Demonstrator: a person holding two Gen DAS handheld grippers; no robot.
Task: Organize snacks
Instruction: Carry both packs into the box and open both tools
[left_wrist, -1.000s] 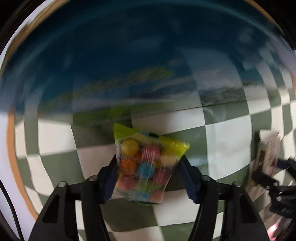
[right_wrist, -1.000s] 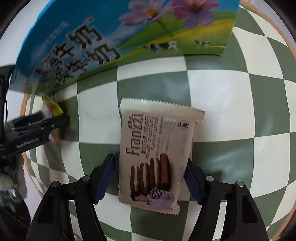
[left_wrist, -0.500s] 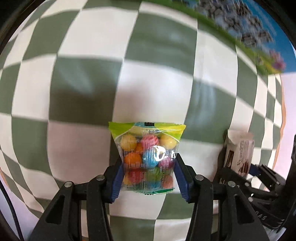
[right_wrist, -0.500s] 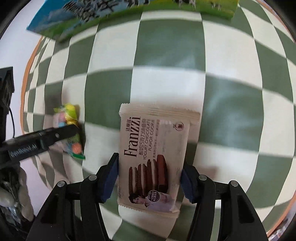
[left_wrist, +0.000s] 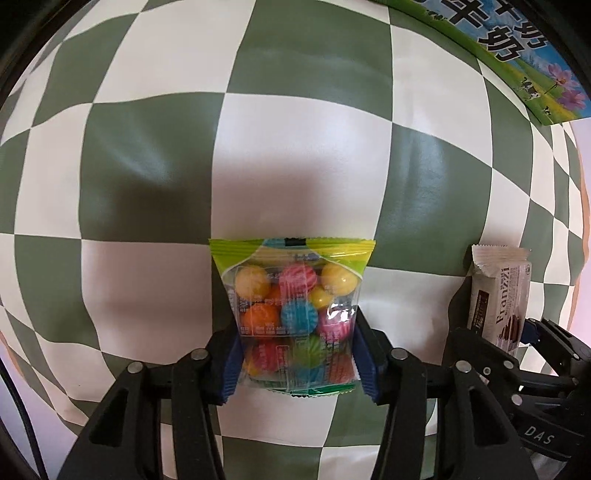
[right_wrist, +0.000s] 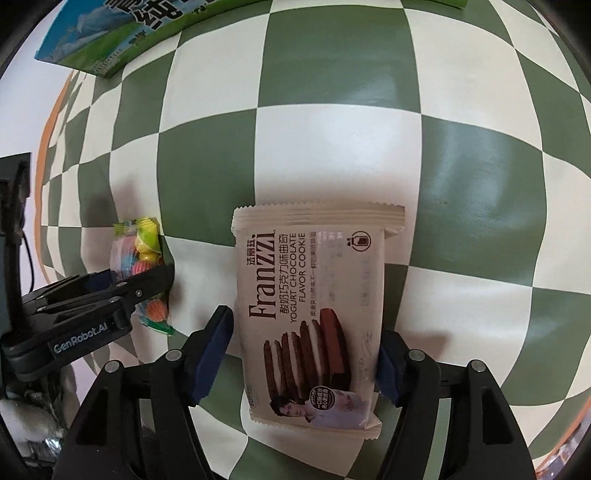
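My left gripper (left_wrist: 297, 360) is shut on a clear candy bag (left_wrist: 293, 314) full of coloured balls, held just above the checkered cloth. My right gripper (right_wrist: 306, 350) stands around a beige Franzzi cookie pack (right_wrist: 314, 306); the right pad touches the pack, and a narrow gap shows at the left pad. The pack lies flat on the cloth. Each gripper shows in the other's view: the right one with the cookie pack (left_wrist: 496, 299) at the right, the left one (right_wrist: 147, 291) with the candy bag (right_wrist: 138, 258) at the left.
A blue and green milk carton box (left_wrist: 517, 51) lies at the far edge of the green and white checkered tablecloth (left_wrist: 295, 147); it also shows in the right wrist view (right_wrist: 122, 40). The cloth's orange rim (right_wrist: 51, 122) marks the table's left edge.
Both grippers have pulled back from the milk box and come down toward the cloth. The right gripper's fingers have eased apart around the cookie pack. The left still holds the candy bag.
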